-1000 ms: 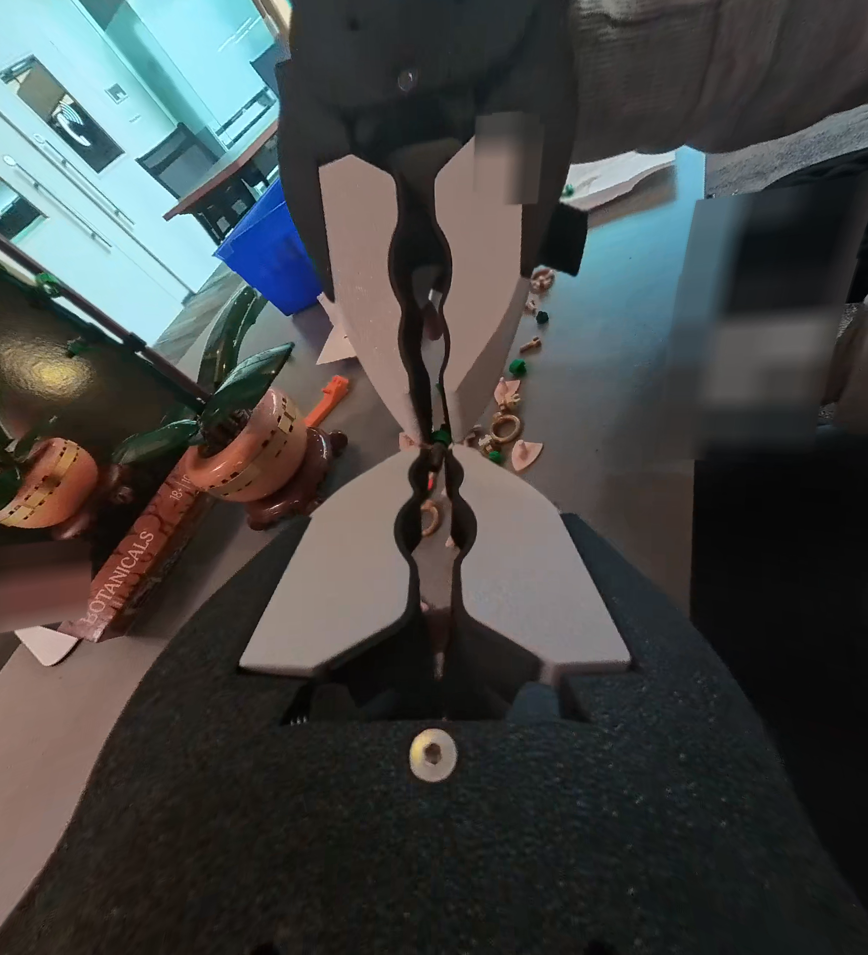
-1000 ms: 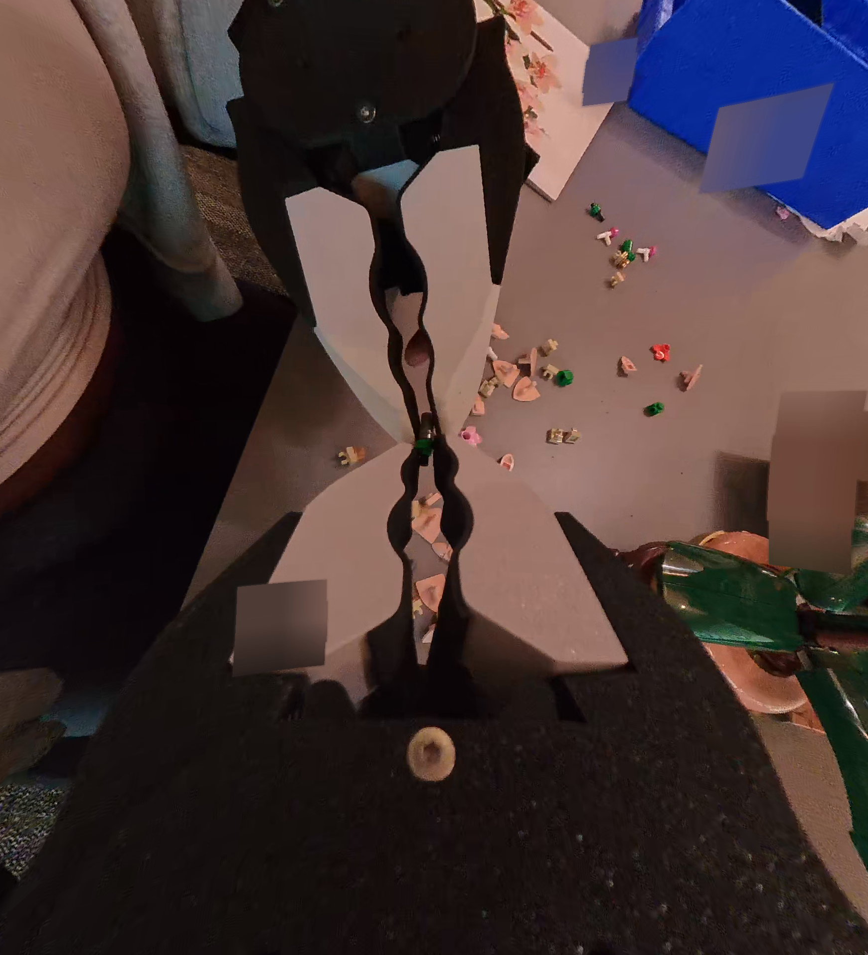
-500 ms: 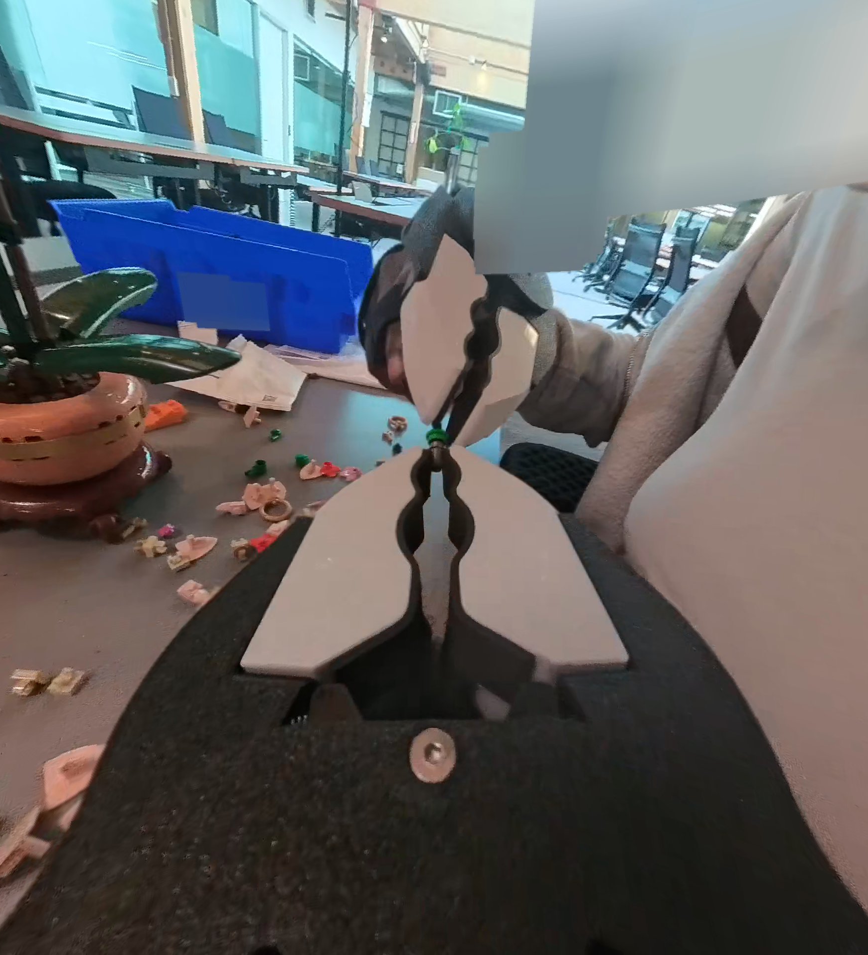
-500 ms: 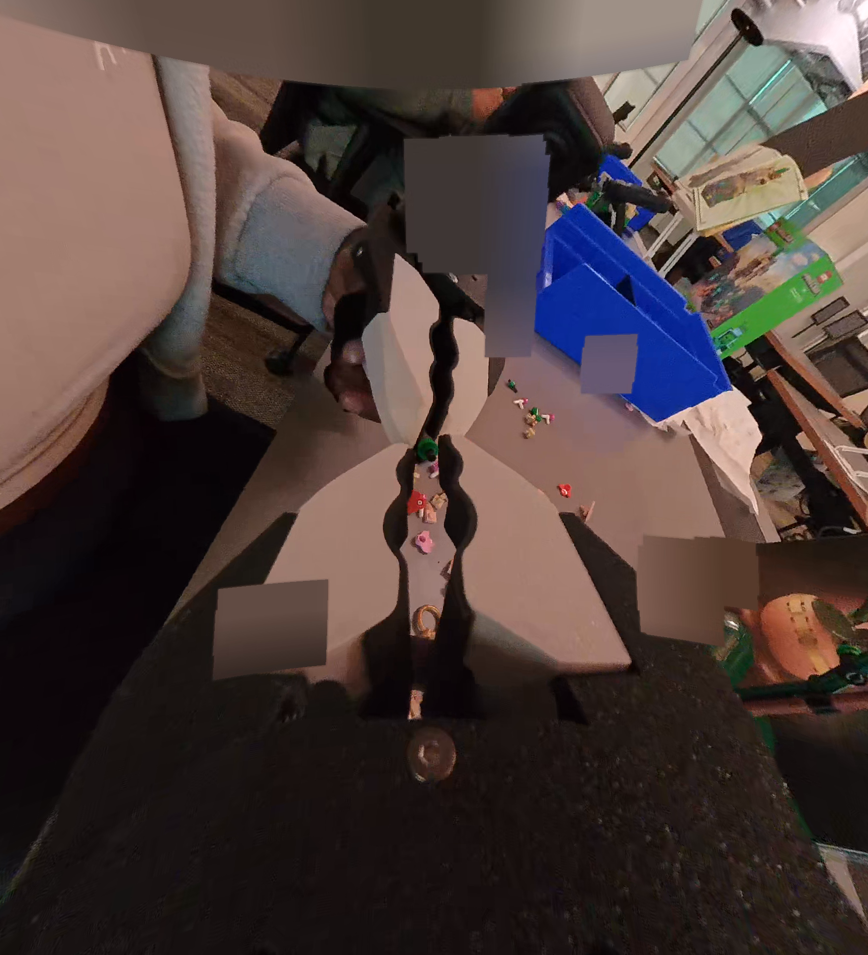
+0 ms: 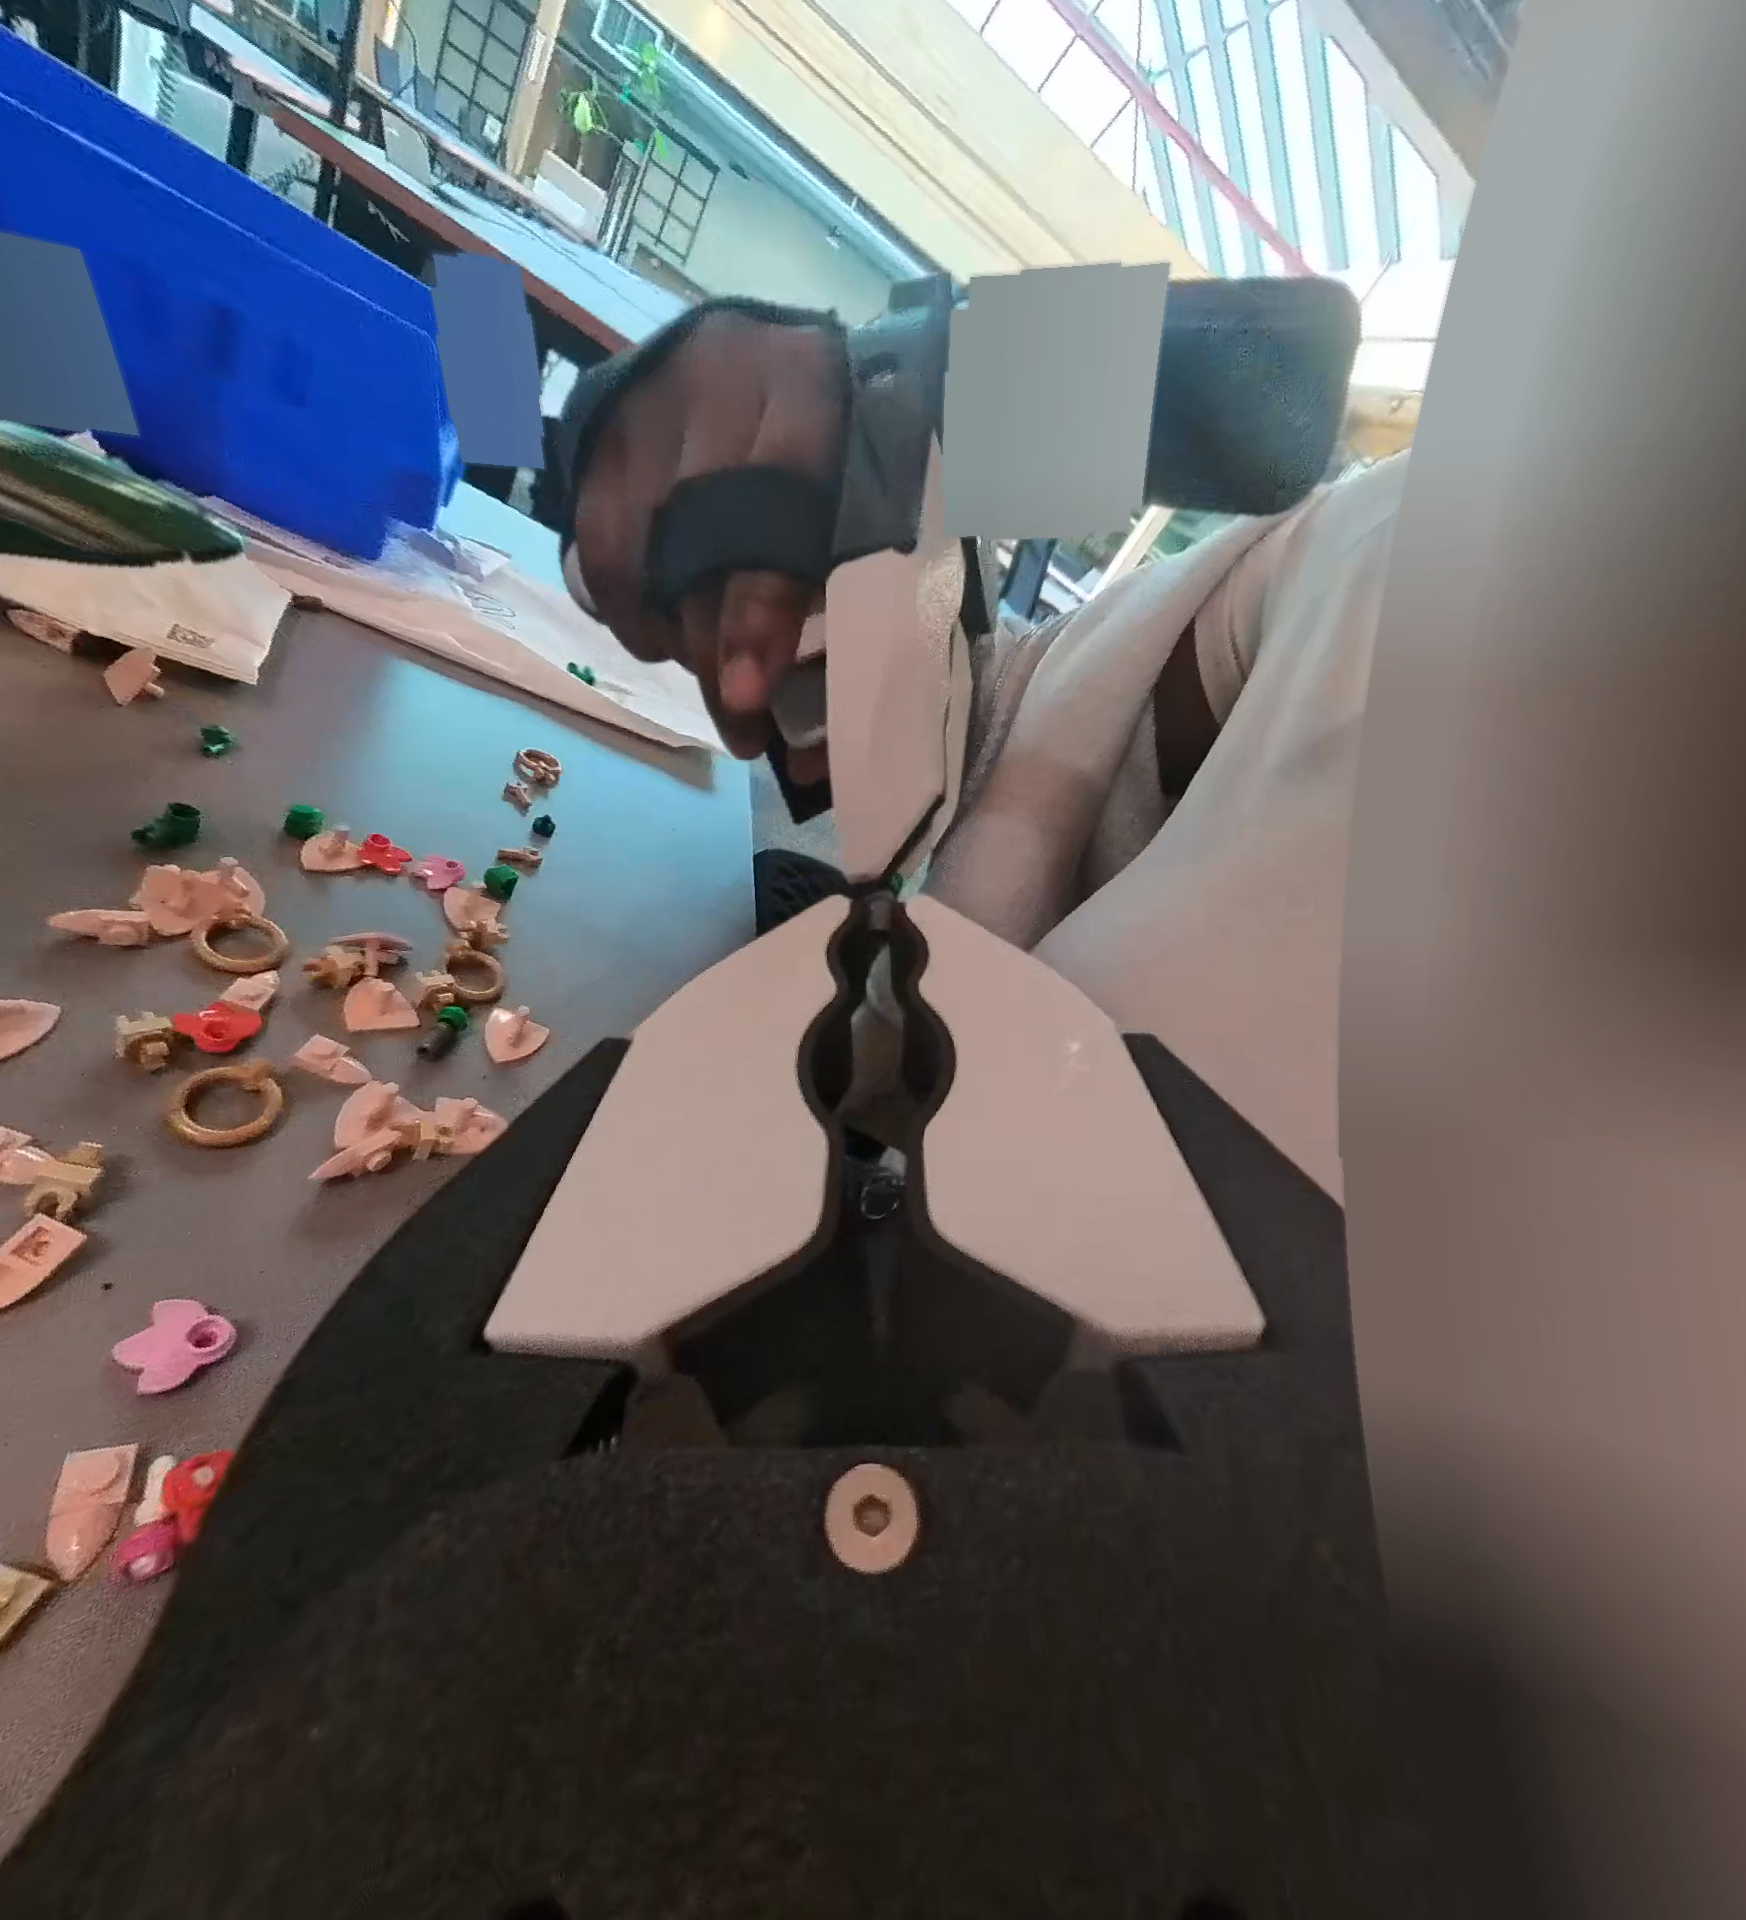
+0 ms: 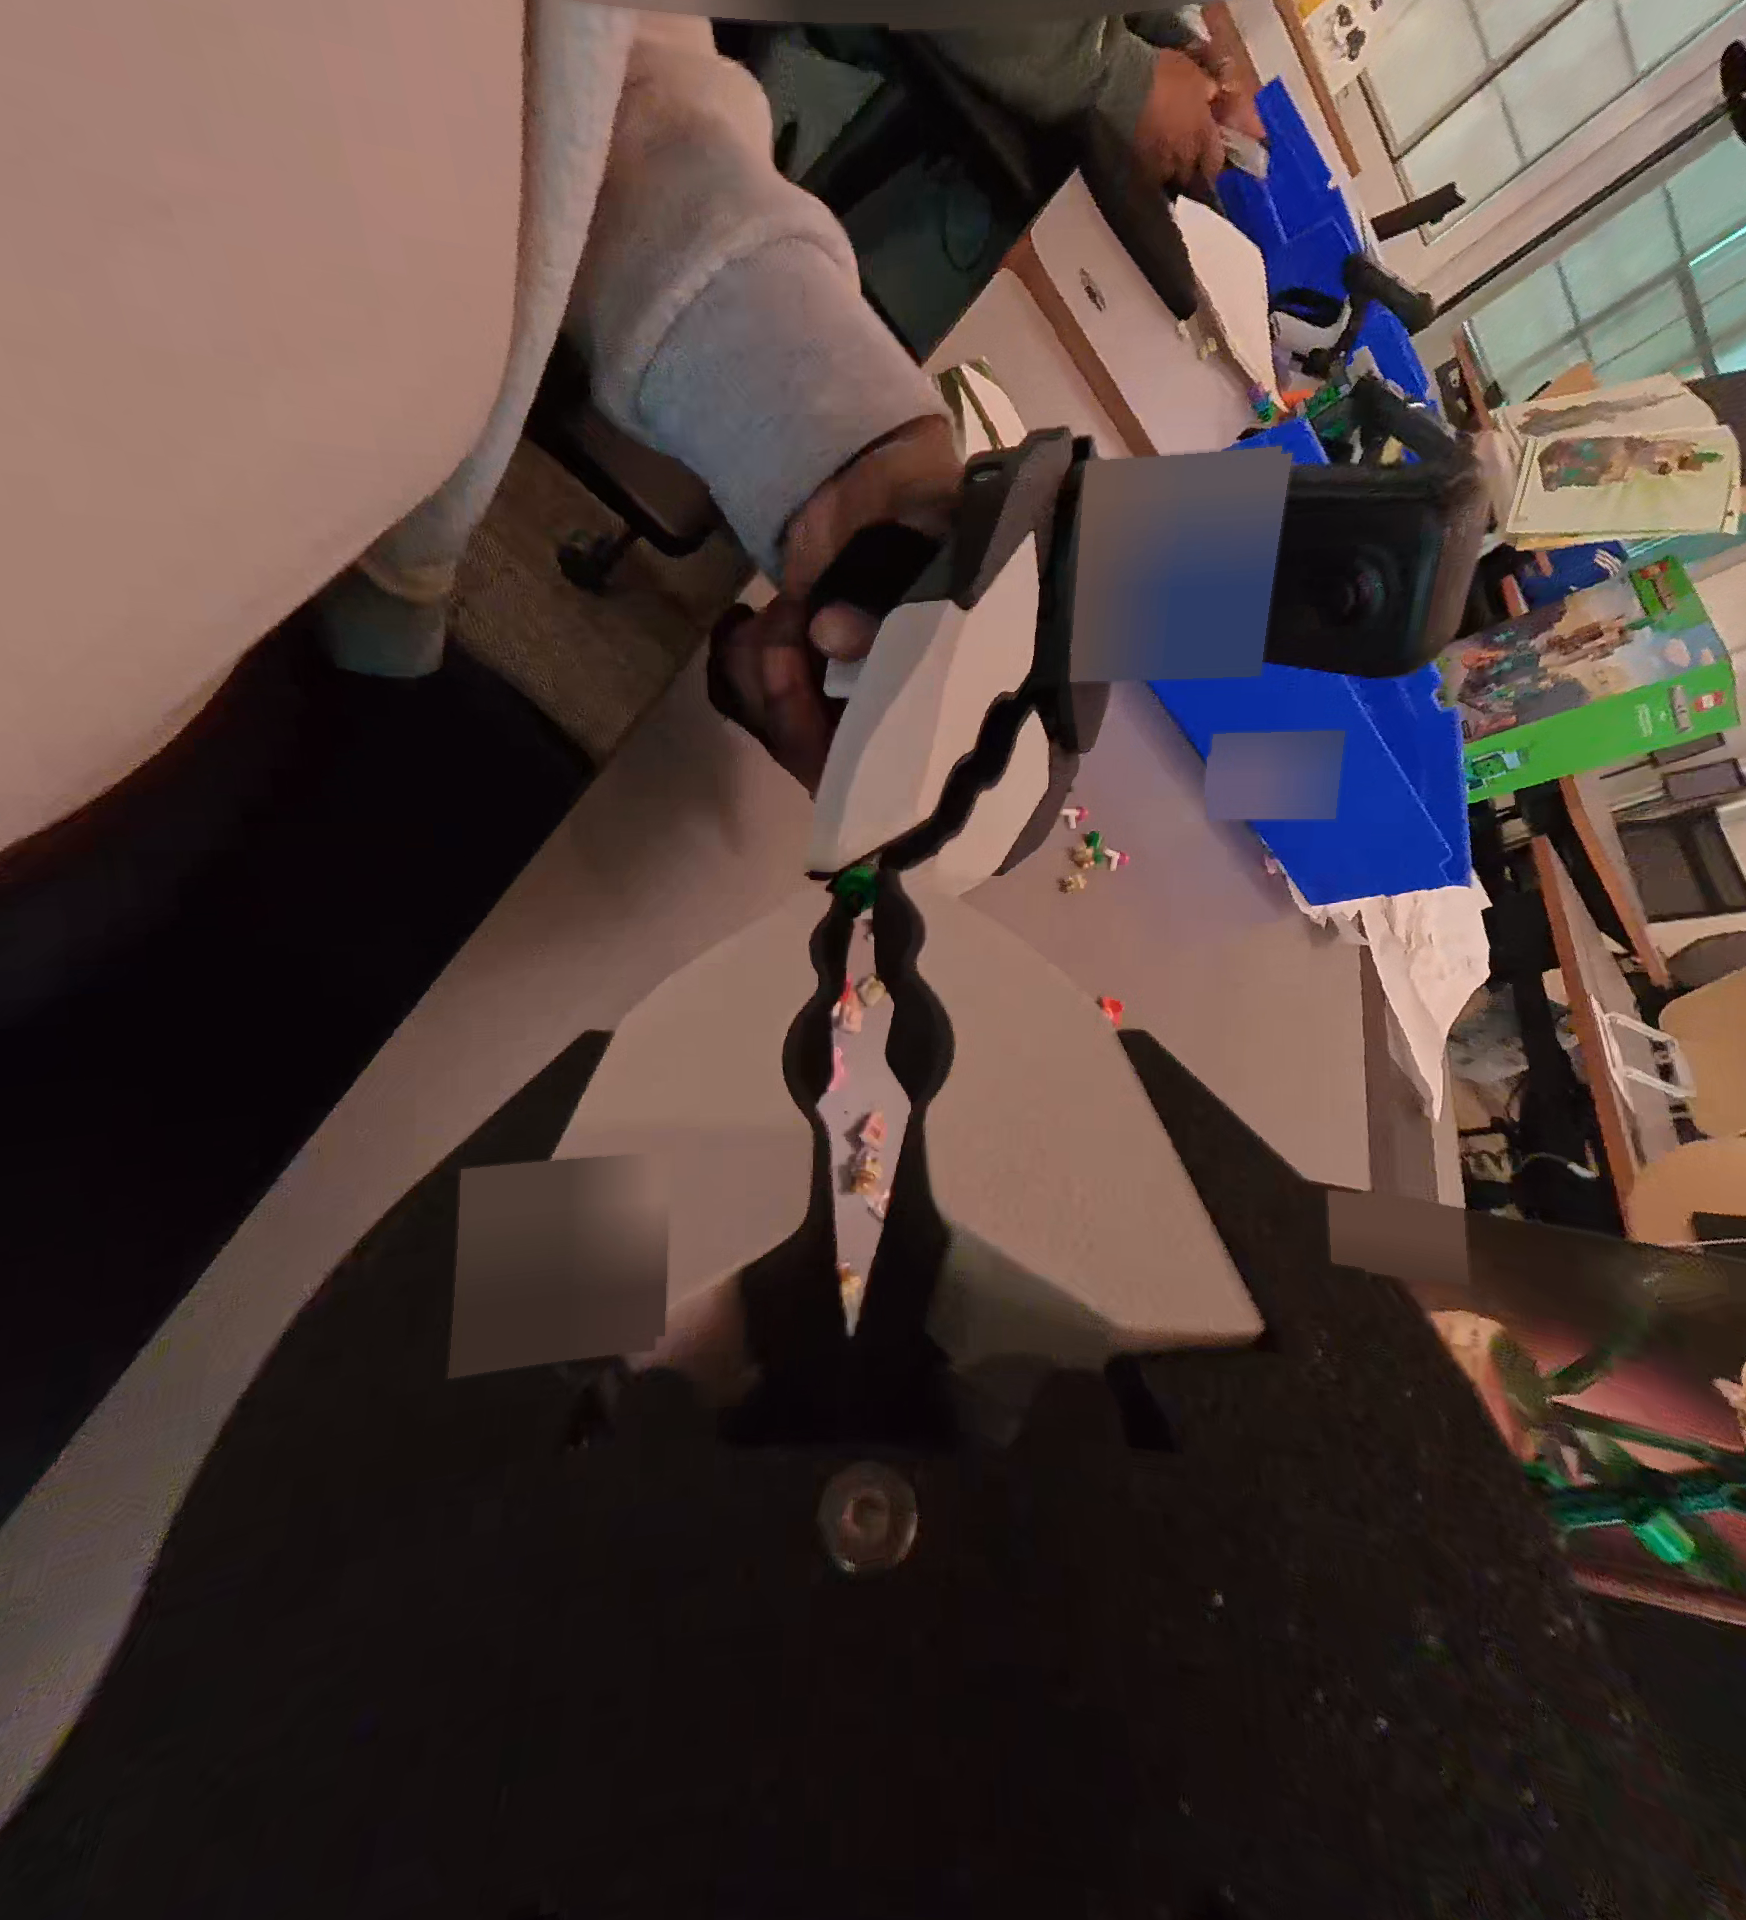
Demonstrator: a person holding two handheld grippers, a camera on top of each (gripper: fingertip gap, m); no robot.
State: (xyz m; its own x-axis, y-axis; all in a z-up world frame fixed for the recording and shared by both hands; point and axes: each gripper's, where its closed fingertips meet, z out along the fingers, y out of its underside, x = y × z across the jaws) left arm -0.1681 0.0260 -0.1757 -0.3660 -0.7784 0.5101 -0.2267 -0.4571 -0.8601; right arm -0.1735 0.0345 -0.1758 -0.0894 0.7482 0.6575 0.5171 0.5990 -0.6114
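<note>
My left gripper (image 5: 874,907) and my right gripper (image 6: 853,896) meet tip to tip in the air above the front edge of the grey table (image 5: 599,914). Both are shut, with a small green piece (image 6: 855,883) pinched where the tips meet. In the left wrist view the right gripper (image 5: 884,878) comes down from above, held by a gloved hand (image 5: 713,488). In the right wrist view the left gripper (image 6: 848,868) comes in from the upper right, tilted. The piece hardly shows in the left wrist view.
Several loose pink, tan, red and green pieces and gold rings (image 5: 223,1103) lie scattered on the table to the left. A blue bin (image 5: 256,353), white paper (image 5: 131,613) and a dark green leaf (image 5: 48,499) stand behind. The person's light top (image 5: 1212,831) is close on the right. My left and right fingertips are right by each other.
Both grippers have stayed tip to tip on the green piece while tilting and turning. The views have swung from looking down at the table to looking across it toward the person.
</note>
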